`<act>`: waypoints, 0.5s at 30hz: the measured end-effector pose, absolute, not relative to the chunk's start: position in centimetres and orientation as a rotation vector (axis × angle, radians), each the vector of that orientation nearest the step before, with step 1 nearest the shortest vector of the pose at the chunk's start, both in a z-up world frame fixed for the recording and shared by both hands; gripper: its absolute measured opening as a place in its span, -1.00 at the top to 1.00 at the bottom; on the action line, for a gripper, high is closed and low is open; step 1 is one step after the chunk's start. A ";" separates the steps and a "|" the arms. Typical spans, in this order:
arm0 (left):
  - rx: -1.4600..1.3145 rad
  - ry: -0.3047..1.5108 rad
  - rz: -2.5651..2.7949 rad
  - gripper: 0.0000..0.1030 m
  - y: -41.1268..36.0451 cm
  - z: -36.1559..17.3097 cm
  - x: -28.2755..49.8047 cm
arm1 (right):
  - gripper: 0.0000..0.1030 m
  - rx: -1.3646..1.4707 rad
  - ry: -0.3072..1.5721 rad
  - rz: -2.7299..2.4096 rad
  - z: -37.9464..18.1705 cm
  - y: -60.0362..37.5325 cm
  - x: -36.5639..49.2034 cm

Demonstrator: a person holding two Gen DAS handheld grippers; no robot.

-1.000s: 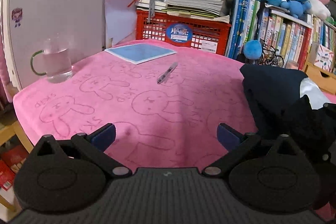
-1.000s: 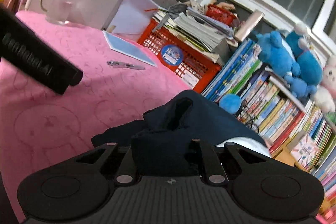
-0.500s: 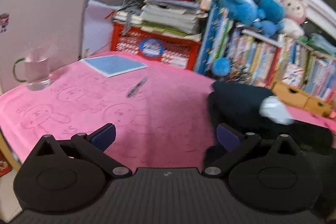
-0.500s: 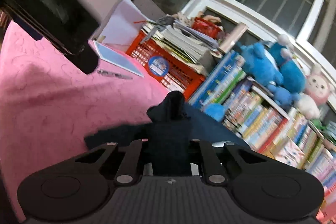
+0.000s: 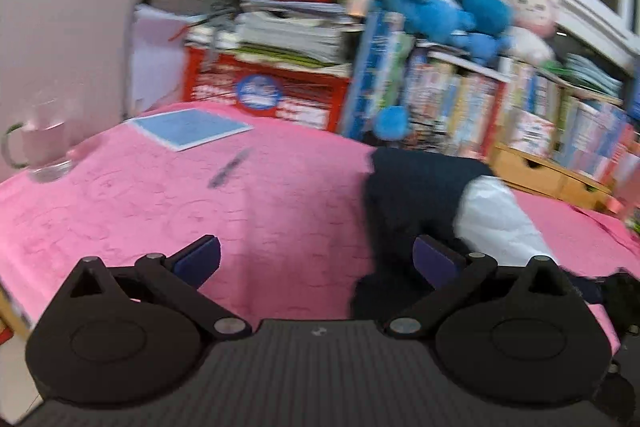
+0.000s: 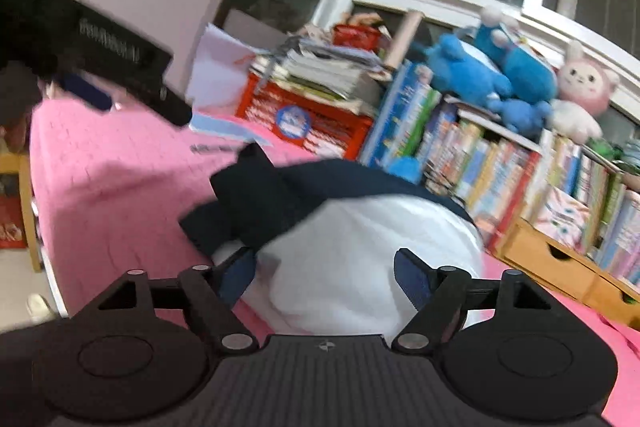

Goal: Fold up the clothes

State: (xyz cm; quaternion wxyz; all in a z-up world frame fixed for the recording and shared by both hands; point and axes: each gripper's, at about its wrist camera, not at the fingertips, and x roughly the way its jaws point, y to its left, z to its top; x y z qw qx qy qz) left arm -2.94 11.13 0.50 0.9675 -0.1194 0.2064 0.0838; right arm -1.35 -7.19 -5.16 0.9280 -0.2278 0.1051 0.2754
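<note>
A dark navy garment (image 5: 412,187) with a white part (image 5: 496,211) lies crumpled on the pink rabbit-print cloth (image 5: 160,195) at the table's right side. My left gripper (image 5: 316,255) stands open over bare pink cloth, its right finger at the garment's edge. In the right wrist view the navy fabric (image 6: 280,199) lies ahead and the white part (image 6: 372,239) shows between the fingers. My right gripper (image 6: 326,273) is opening, and its pads do not press on the fabric. The left gripper's black body (image 6: 120,55) hangs at the upper left of that view.
A glass mug (image 5: 44,151) stands at the far left edge. A blue notebook (image 5: 188,127) and a pen (image 5: 230,169) lie beyond the middle. Behind are a red crate (image 5: 272,95) stacked with books, a bookshelf (image 5: 472,103) with plush toys, and a wooden drawer box (image 5: 552,175).
My right gripper was shut on a bunch of navy fabric; its jaws have spread and the fabric has dropped onto the table. Both views have swung right, showing more white fabric.
</note>
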 end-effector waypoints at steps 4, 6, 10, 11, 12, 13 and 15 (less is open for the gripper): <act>-0.208 0.415 0.091 -1.00 9.1 1.0 -2.9 | 0.69 -0.474 0.259 0.613 -6.1 -4.8 0.2; -0.209 0.425 0.069 -1.00 8.6 1.1 -2.6 | 0.69 -0.438 0.257 0.635 -6.3 -3.2 1.1; -0.313 0.483 -0.003 -1.00 9.2 0.4 -1.2 | 0.68 -0.302 0.260 0.693 -5.4 -4.1 1.4; -0.348 0.498 -0.020 -1.00 9.4 0.1 -0.8 | 0.58 -0.275 0.255 0.711 -5.2 -5.0 1.1; -0.370 0.506 -0.029 -1.00 9.5 -0.1 -0.5 | 0.39 -0.251 0.251 0.721 -5.0 -6.1 0.5; -0.386 0.514 -0.035 -1.00 9.6 -0.4 -0.2 | 0.26 -0.233 0.249 0.718 -4.8 -7.3 -0.1; -0.381 0.529 -0.026 -1.00 9.2 -0.7 0.3 | -0.15 -0.199 0.245 0.686 -4.5 -9.8 -1.2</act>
